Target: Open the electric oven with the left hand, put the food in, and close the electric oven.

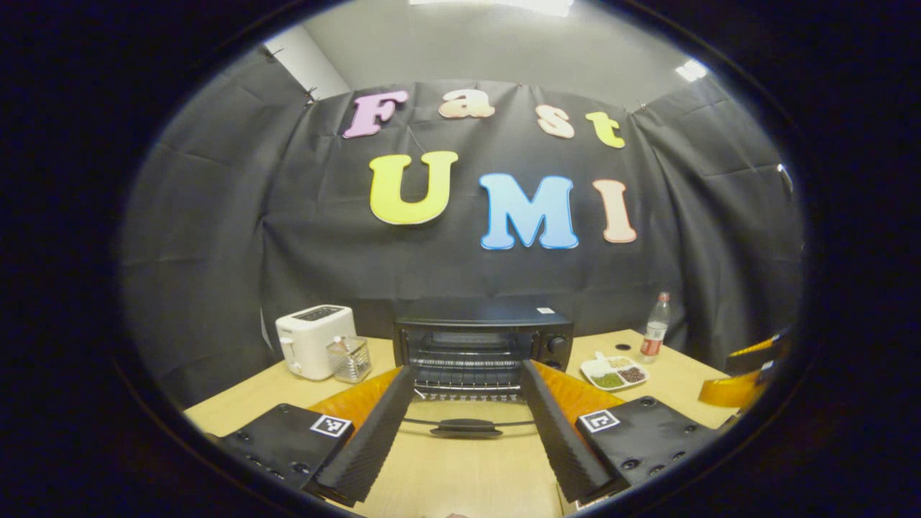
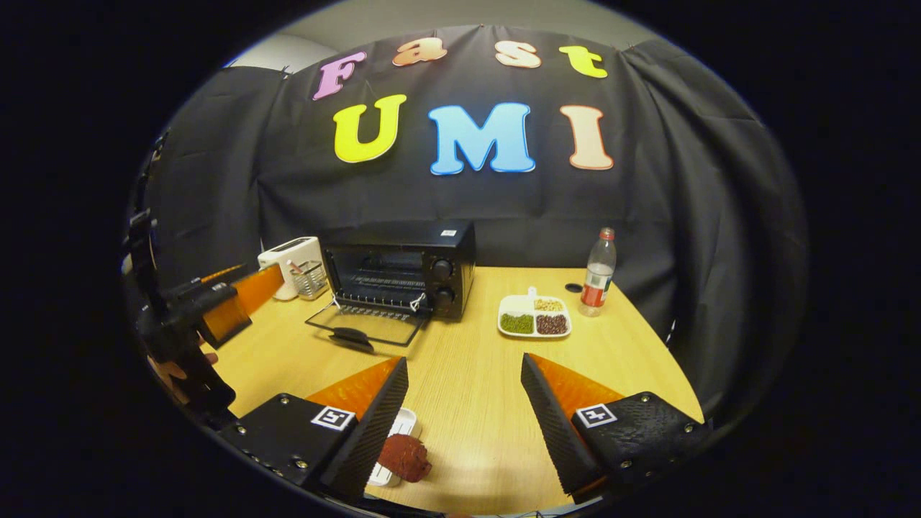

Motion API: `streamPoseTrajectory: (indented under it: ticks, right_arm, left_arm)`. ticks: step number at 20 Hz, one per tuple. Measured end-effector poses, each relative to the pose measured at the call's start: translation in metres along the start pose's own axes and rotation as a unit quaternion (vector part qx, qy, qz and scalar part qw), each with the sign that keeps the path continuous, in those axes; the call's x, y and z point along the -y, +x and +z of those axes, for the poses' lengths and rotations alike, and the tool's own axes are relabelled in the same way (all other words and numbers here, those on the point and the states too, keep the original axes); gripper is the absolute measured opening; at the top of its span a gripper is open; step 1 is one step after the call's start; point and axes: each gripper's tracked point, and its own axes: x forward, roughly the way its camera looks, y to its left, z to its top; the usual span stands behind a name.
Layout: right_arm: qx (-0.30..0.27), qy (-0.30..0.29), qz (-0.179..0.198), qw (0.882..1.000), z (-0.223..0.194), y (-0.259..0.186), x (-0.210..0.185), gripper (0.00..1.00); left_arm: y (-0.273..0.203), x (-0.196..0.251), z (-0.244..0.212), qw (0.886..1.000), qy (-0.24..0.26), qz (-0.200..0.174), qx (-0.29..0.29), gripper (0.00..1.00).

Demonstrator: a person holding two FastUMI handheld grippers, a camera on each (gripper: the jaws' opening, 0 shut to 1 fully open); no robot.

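Right gripper view: wood table (image 2: 475,374) w/ oven (image 2: 400,267) door down, both grippers (image 2: 464,417) spread, empty.

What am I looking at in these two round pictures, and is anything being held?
Nothing is held. A person carries a two-finger gripper in each hand, with a camera riding on each. The left gripper view looks past the open left gripper straight into the electric oven, whose door lies folded down on the wooden table. The right gripper view shows the open right gripper, with a dark red piece of food on a small white dish by its fingers. Also on the table: a white toaster, a divided tray of beans and a bottle.
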Motion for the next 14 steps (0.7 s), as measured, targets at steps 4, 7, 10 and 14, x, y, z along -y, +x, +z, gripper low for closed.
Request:
streamPoseTrajectory:
  ticks: [4,7,10,14]
  right_arm:
    - [-0.044,0.020,0.029,0.998,-0.034,0.001,-0.008,0.96]
    - [-0.074,0.038,0.045,0.995,-0.059,0.000,-0.013,0.96]
    - [-0.107,0.061,0.062,0.990,-0.081,0.001,-0.019,0.97]
    - [-0.158,0.091,0.090,0.979,-0.110,0.007,-0.029,0.77]
  left_arm:
    - [-0.029,-0.006,0.022,0.999,0.018,0.019,0.023,1.00]
    - [-0.047,-0.009,0.027,0.999,0.026,0.029,0.027,1.00]
    - [-0.062,-0.015,0.030,0.998,0.027,0.043,0.027,0.99]
    - [-0.078,-0.019,0.032,0.997,0.035,0.058,0.030,1.00]
